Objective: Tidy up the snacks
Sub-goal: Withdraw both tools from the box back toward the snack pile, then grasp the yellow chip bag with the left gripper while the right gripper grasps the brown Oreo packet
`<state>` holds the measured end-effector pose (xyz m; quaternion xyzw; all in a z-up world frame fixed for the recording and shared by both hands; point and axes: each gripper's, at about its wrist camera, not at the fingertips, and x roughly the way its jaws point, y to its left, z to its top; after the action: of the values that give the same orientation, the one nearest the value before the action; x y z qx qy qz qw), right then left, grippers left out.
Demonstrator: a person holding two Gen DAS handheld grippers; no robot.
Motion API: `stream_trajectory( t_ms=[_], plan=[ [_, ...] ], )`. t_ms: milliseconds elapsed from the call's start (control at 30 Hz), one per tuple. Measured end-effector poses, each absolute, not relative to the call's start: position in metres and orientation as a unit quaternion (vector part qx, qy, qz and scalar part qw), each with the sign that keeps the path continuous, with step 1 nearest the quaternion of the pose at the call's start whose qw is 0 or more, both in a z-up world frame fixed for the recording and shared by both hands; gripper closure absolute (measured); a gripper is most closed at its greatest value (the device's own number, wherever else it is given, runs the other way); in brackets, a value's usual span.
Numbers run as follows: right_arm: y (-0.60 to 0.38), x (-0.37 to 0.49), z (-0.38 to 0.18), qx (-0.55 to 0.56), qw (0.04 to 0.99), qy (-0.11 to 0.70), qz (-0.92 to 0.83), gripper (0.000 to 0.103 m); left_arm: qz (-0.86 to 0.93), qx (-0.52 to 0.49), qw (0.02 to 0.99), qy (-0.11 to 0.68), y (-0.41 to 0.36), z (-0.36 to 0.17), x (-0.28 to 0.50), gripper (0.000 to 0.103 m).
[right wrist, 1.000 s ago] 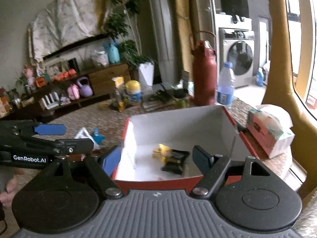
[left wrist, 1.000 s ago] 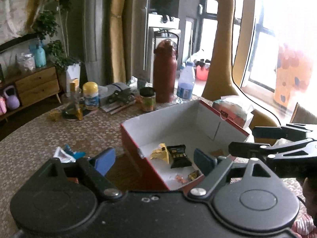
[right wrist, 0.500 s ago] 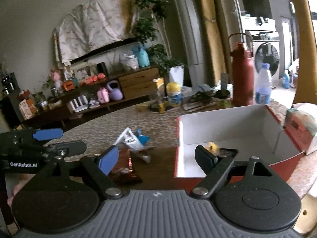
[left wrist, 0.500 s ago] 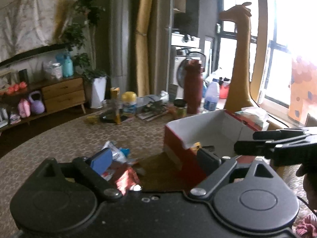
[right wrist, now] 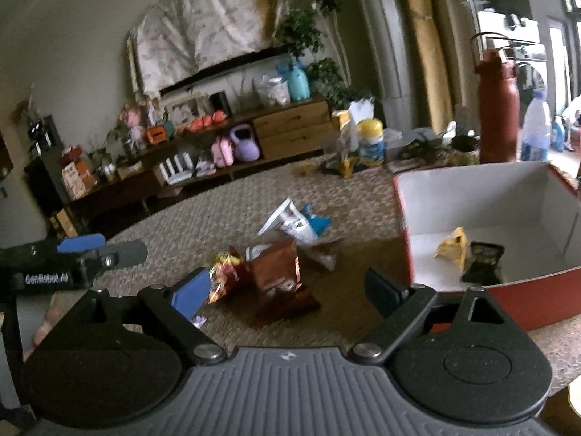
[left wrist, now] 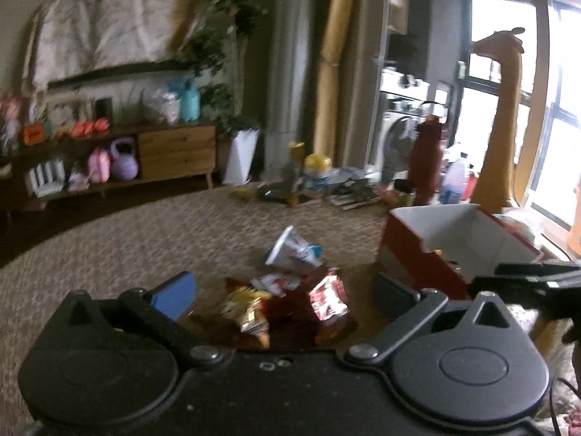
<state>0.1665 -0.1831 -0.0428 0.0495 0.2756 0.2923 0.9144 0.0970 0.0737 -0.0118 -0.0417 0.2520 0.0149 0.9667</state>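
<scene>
A red box with a white inside [right wrist: 472, 196] stands on the table at the right and holds a yellow packet [right wrist: 452, 249] and a black packet [right wrist: 484, 259]. It also shows in the left wrist view [left wrist: 410, 254]. Loose snack packets lie left of it: a white and blue one [left wrist: 294, 250], a red one [left wrist: 328, 296], a yellow one [left wrist: 247, 309]; in the right wrist view a brown-red bag [right wrist: 279, 272]. My left gripper [left wrist: 283, 290] is open and empty above the pile. My right gripper [right wrist: 287, 285] is open and empty over the same pile.
At the table's far side stand a dark red flask [right wrist: 497, 109], a water bottle [right wrist: 535, 127], a yellow-lidded jar [right wrist: 370, 141] and other clutter. A tissue pack sits behind the box. A wooden sideboard [right wrist: 290, 130] and a giraffe figure [left wrist: 501, 120] stand beyond the table.
Both grippers have swung left, away from over the box to over the pile of loose packets. Both stay open and empty.
</scene>
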Motion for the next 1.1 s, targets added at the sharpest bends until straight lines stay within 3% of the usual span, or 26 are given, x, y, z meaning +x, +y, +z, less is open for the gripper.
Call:
stream_trajectory(
  t_ms=[1100],
  plan=[
    [-0.068,0.252,-0.132,-0.102,0.889,0.343,0.285,0.011,0.012,-0.005,0.934,0.357,0.114,-0.102,0.198,0.004]
  ],
)
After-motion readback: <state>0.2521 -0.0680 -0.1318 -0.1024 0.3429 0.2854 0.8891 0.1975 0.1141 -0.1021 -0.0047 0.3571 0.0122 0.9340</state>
